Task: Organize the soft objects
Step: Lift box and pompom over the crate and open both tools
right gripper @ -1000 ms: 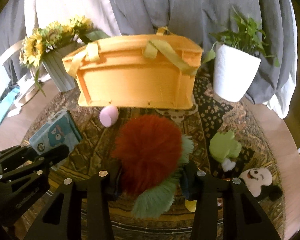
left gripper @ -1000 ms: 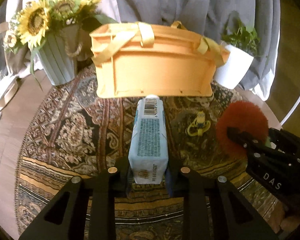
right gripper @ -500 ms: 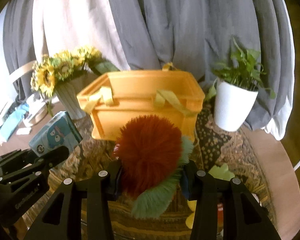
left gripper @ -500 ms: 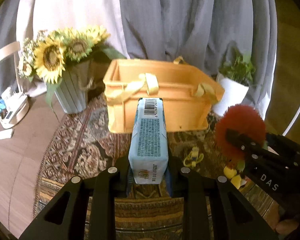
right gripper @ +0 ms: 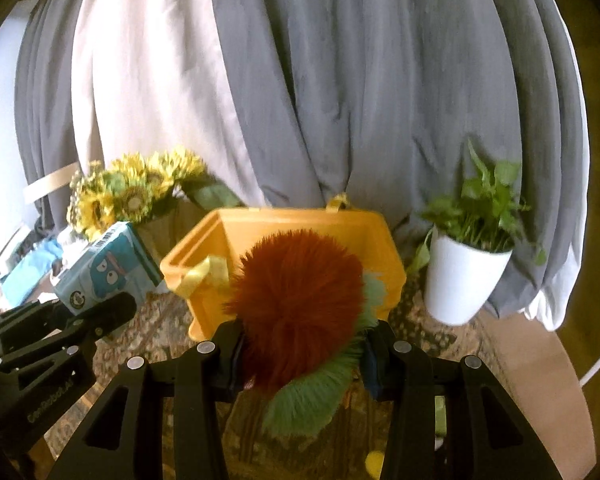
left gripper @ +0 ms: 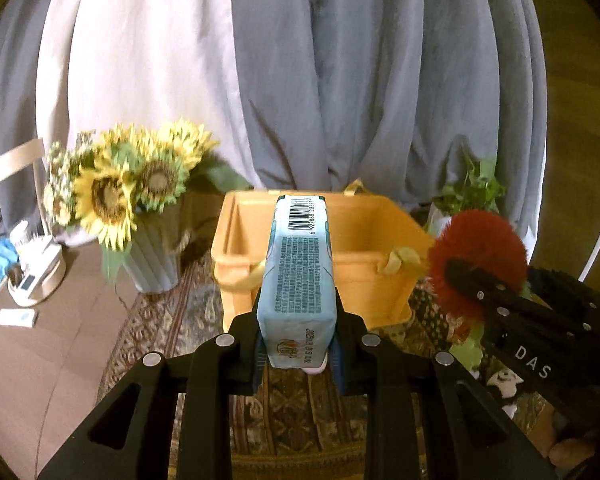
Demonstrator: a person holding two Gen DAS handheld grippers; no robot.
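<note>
My left gripper is shut on a light blue tissue pack with a barcode at its far end, held in the air in front of the orange basket. My right gripper is shut on a fuzzy red and green plush, also raised before the orange basket. The plush shows in the left wrist view at right, and the tissue pack in the right wrist view at left. The basket stands open, with yellow straps over its rim.
A sunflower vase stands left of the basket and a white plant pot right of it, on a patterned round rug. A black and white plush lies on the rug. Grey and white curtains hang behind.
Both grippers have risen with their loads, so the basket now sits lower in view and its open top shows. The toys on the rug have dropped mostly out of sight.
</note>
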